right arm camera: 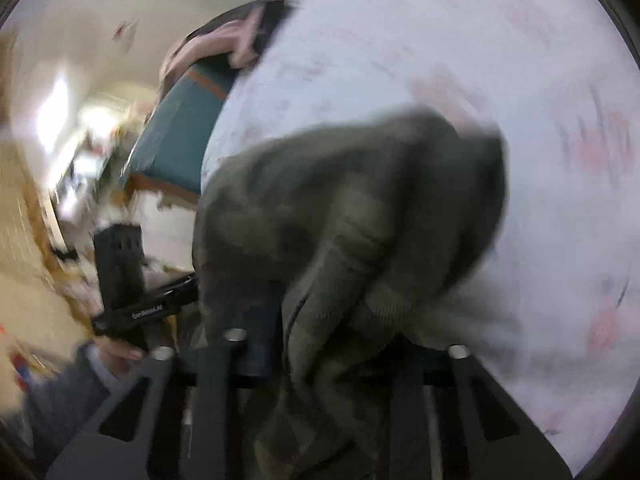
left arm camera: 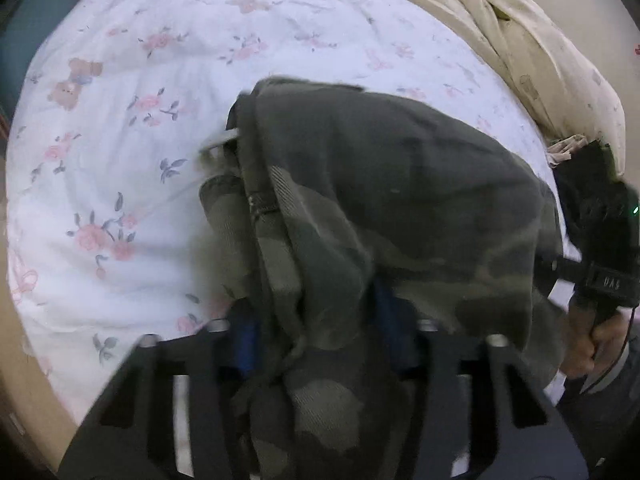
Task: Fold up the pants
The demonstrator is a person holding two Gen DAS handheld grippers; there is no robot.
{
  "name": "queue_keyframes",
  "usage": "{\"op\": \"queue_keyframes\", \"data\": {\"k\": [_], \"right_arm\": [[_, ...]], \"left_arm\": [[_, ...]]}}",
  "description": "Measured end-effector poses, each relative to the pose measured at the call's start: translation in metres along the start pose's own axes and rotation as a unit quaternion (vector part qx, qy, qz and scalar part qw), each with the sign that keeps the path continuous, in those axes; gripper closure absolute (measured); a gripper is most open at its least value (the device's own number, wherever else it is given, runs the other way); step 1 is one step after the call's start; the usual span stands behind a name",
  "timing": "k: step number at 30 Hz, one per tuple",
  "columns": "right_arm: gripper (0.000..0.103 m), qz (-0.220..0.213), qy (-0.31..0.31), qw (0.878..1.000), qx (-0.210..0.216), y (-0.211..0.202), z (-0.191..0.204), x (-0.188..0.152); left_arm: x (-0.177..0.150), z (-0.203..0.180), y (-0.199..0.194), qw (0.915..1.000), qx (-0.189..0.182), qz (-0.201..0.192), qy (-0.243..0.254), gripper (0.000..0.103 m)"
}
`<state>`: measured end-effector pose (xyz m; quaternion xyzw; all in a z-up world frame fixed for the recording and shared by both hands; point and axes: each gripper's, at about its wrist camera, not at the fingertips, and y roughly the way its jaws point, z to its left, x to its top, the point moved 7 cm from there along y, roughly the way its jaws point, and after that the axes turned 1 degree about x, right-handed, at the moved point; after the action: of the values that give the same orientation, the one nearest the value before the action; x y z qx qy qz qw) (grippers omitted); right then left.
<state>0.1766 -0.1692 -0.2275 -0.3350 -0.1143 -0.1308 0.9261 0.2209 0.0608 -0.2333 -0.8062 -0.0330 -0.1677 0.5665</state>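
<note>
The camouflage pants (left arm camera: 380,200) hang bunched between both grippers above the floral bedsheet (left arm camera: 120,120). My left gripper (left arm camera: 316,344) is shut on a bundle of the pants' fabric, which drapes over its fingers. My right gripper (right arm camera: 328,352) is shut on the other end of the pants (right arm camera: 352,208), and this view is blurred. The right gripper's body shows at the right edge of the left wrist view (left arm camera: 600,240). The left gripper's body shows at the left of the right wrist view (right arm camera: 124,280).
A beige duvet (left arm camera: 520,40) is heaped along the bed's far right side. The white floral sheet (right arm camera: 480,60) covers the bed. A teal bed side (right arm camera: 180,132) and cluttered room lie to the left in the right wrist view.
</note>
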Motion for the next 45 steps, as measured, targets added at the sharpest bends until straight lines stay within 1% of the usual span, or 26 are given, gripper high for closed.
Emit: {"op": "queue_keyframes", "data": {"k": [2, 4, 6, 8, 11, 12, 14, 16, 19, 20, 22, 23, 24, 25, 27, 29, 31, 33, 34, 35, 37, 39, 41, 43, 44, 45], "right_arm": [[0.083, 0.001, -0.015, 1.0, 0.005, -0.012, 0.012, 0.014], [0.084, -0.005, -0.054, 0.998, -0.018, -0.025, 0.022, 0.032], [0.085, -0.003, -0.055, 0.998, -0.02, -0.036, 0.017, 0.048], [0.085, -0.002, -0.057, 0.998, -0.036, -0.044, 0.007, 0.067], [0.082, 0.041, -0.055, 0.996, -0.06, -0.029, -0.011, 0.077], [0.07, 0.054, -0.057, 0.993, -0.083, -0.02, -0.017, 0.074], [0.054, 0.067, -0.068, 0.987, -0.132, -0.009, -0.026, 0.066], [0.049, 0.065, -0.084, 0.983, -0.152, -0.015, -0.027, 0.061], [0.047, 0.07, -0.107, 0.971, -0.2, -0.035, -0.029, 0.058], [0.047, 0.067, -0.113, 0.969, -0.207, -0.046, -0.027, 0.058], [0.047, 0.043, -0.112, 0.976, -0.179, -0.065, -0.019, 0.06], [0.047, 0.033, -0.106, 0.98, -0.165, -0.071, -0.016, 0.059], [0.047, 0.036, -0.103, 0.979, -0.173, -0.072, -0.017, 0.054], [0.047, 0.048, -0.108, 0.975, -0.188, -0.067, -0.019, 0.049], [0.048, 0.078, -0.137, 0.96, -0.231, -0.055, -0.025, 0.03], [0.048, 0.092, -0.155, 0.938, -0.298, -0.049, -0.035, 0.016], [0.046, 0.083, -0.163, 0.919, -0.348, -0.059, -0.038, 0.009], [0.045, 0.058, -0.168, 0.914, -0.364, -0.076, -0.029, 0.006], [0.045, 0.041, -0.184, 0.909, -0.372, -0.089, -0.016, 0.002], [0.045, 0.029, -0.197, 0.909, -0.367, -0.097, -0.006, -0.003], [0.045, -0.006, -0.202, 0.926, -0.32, -0.118, 0.024, -0.017], [0.036, -0.037, -0.198, 0.939, -0.279, -0.135, 0.048, -0.032], [0.03, -0.06, -0.207, 0.941, -0.26, -0.145, 0.069, -0.046], [0.03, -0.081, -0.217, 0.94, -0.252, -0.147, 0.088, -0.057], [0.03, -0.088, -0.225, 0.938, -0.248, -0.148, 0.098, -0.064], [0.03, -0.093, -0.231, 0.937, -0.246, -0.149, 0.105, -0.073]], "left_arm": [[-0.001, -0.002, -0.015, 0.9993, -0.024, -0.007, -0.027, 0.079], [-0.004, -0.02, -0.034, 0.998, -0.057, -0.02, -0.021, 0.08], [-0.01, -0.036, -0.047, 0.9973, -0.068, -0.022, -0.018, 0.08], [-0.025, -0.048, -0.043, 0.9955, -0.08, -0.005, -0.05, 0.08], [-0.041, -0.052, -0.009, 0.9983, -0.018, 0.02, -0.052, 0.074], [-0.044, -0.047, -0.003, 0.9987, 0.003, 0.014, -0.049, 0.071], [-0.042, -0.042, -0.002, 0.9982, -0.001, 0.012, -0.058, 0.06], [-0.04, -0.04, -0.011, 0.9989, 0.011, 0.009, -0.046, 0.059], [-0.038, -0.032, -0.028, 0.9978, 0.056, -0.011, -0.035, 0.054], [-0.039, -0.03, -0.036, 0.9962, 0.075, -0.02, -0.039, 0.052], [-0.04, -0.033, -0.05, 0.9934, 0.096, -0.041, -0.047, 0.052], [-0.045, -0.035, -0.058, 0.9911, 0.112, -0.056, -0.047, 0.049], [-0.048, -0.041, -0.061, 0.9893, 0.122, -0.067, -0.043, 0.044], [-0.052, -0.045, -0.06, 0.9892, 0.124, -0.068, -0.04, 0.034], [-0.066, -0.051, -0.048, 0.9904, 0.123, -0.05, -0.037, 0.032], [-0.079, -0.047, -0.037, 0.9834, 0.178, -0.026, -0.023, 0.03], [-0.087, -0.041, -0.041, 0.9752, 0.218, -0.025, -0.03, 0.03], [-0.087, -0.042, -0.05, 0.9673, 0.248, -0.036, -0.043, 0.031], [-0.088, -0.043, -0.067, 0.9658, 0.247, -0.06, -0.05, 0.032], [-0.088, -0.047, -0.08, 0.966, 0.24, -0.08, -0.055, 0.032], [-0.091, -0.056, -0.106, 0.9656, 0.223, -0.116, -0.066, 0.032], [-0.1, -0.072, -0.137, 0.9617, 0.21, -0.162, -0.069, 0.032], [-0.104, -0.088, -0.154, 0.9573, 0.206, -0.193, -0.064, 0.031], [-0.109, -0.101, -0.168, 0.9581, 0.183, -0.211, -0.064, 0.031], [-0.111, -0.103, -0.175, 0.9548, 0.185, -0.224, -0.062, 0.031], [-0.116, -0.107, -0.184, 0.9471, 0.2, -0.244, -0.059, 0.031]]}}
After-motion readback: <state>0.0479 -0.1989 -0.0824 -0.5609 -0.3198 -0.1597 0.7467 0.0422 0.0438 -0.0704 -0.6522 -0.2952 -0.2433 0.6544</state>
